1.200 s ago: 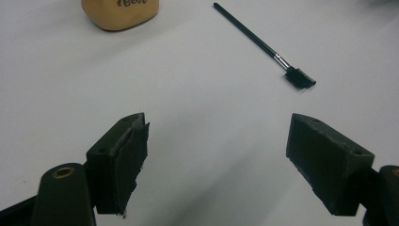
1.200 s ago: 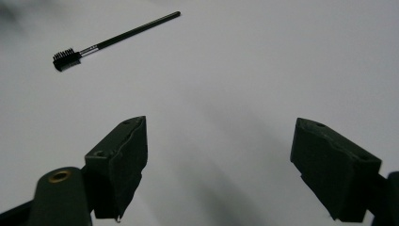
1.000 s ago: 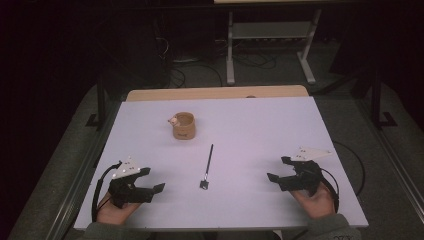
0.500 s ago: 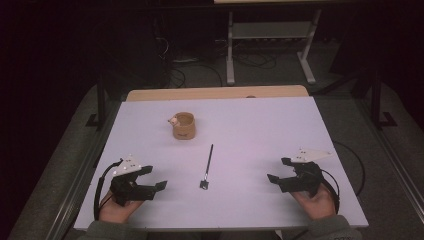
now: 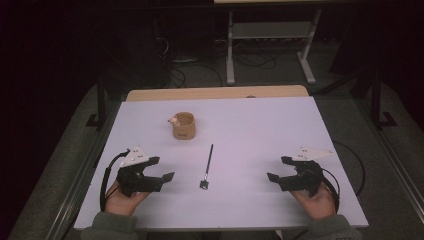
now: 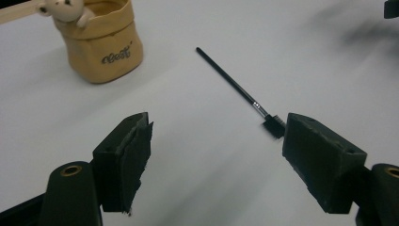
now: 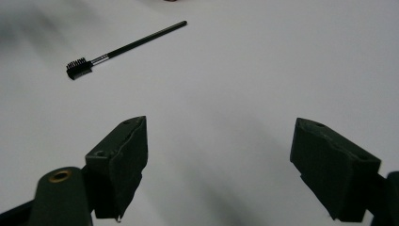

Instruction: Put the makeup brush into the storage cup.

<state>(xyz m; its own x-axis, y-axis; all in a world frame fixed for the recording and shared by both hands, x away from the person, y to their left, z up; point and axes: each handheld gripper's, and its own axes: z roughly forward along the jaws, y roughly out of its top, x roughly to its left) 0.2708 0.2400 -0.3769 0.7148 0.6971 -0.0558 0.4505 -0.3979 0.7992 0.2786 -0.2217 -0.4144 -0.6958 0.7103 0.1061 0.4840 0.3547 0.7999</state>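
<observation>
The tan cup (image 6: 101, 44) carries dark cursive lettering too small to read. A black brush (image 5: 207, 166) lies on the white table (image 5: 260, 130) between the left gripper (image 5: 159, 168) and right gripper (image 5: 279, 169), both spread wide and empty.

Left gripper drifts a little toward the bench's near edge and turns inward

Over the last second the left gripper (image 5: 159, 169) has slid slightly back toward the person and toward the near edge of the bench (image 5: 260, 125), the hand (image 5: 121, 196) beneath it coming along. Its jaws, spread wide throughout, now angle a touch more toward the middle of the bench; in the left gripper view the bristled head of the small black brush (image 6: 254, 102) sits just beyond the tip of one jaw. The shift is small, and at this picture size its exact extent is hard to judge.
</observation>
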